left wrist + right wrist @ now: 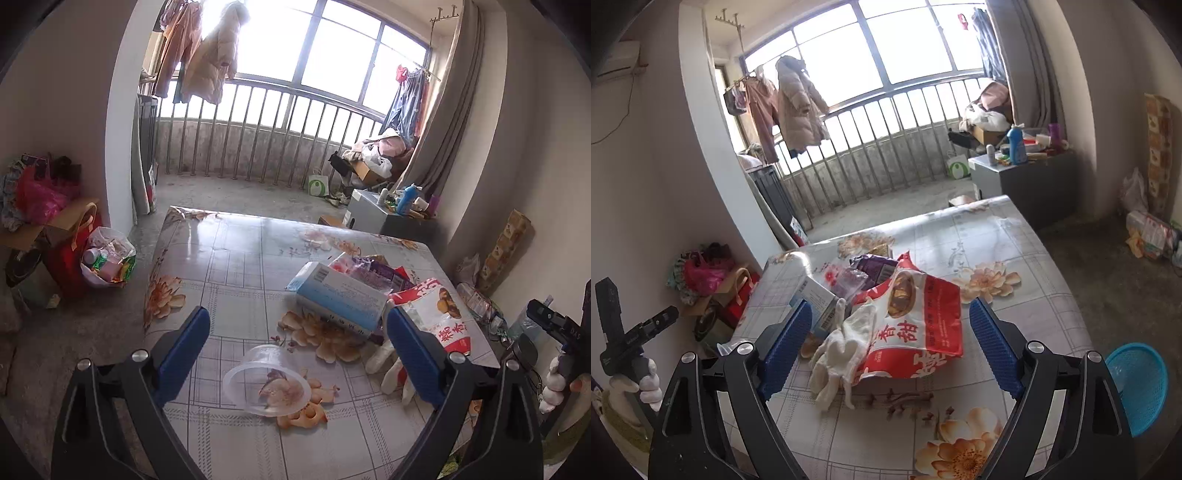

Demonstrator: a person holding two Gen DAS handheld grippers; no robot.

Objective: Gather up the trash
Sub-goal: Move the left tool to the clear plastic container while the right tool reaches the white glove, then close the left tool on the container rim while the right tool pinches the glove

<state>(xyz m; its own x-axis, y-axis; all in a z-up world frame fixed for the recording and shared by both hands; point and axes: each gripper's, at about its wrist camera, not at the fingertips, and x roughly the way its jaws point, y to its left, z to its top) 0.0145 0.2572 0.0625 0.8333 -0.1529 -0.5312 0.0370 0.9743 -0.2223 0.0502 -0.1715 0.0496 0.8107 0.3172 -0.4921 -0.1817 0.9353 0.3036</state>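
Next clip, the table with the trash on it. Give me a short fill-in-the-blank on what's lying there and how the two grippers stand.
1. The clear plastic cup lies on its ____.
2. The white glove rests against the red and white ____.
3. The jaws of both the left gripper and the right gripper stand ____, holding nothing.
4. The basket beside the table is ____ in colour.

Missing words: side; bag; open; blue

Beyond my gripper, the flowered worktop [236, 258] runs toward a barred window [332, 55]. A padded coat [218, 62] hangs up ahead to the left. A grey cabinet [1027, 181] with a blue bottle [1016, 142] stands far ahead right; a grey curtain [458, 110] hangs behind it.
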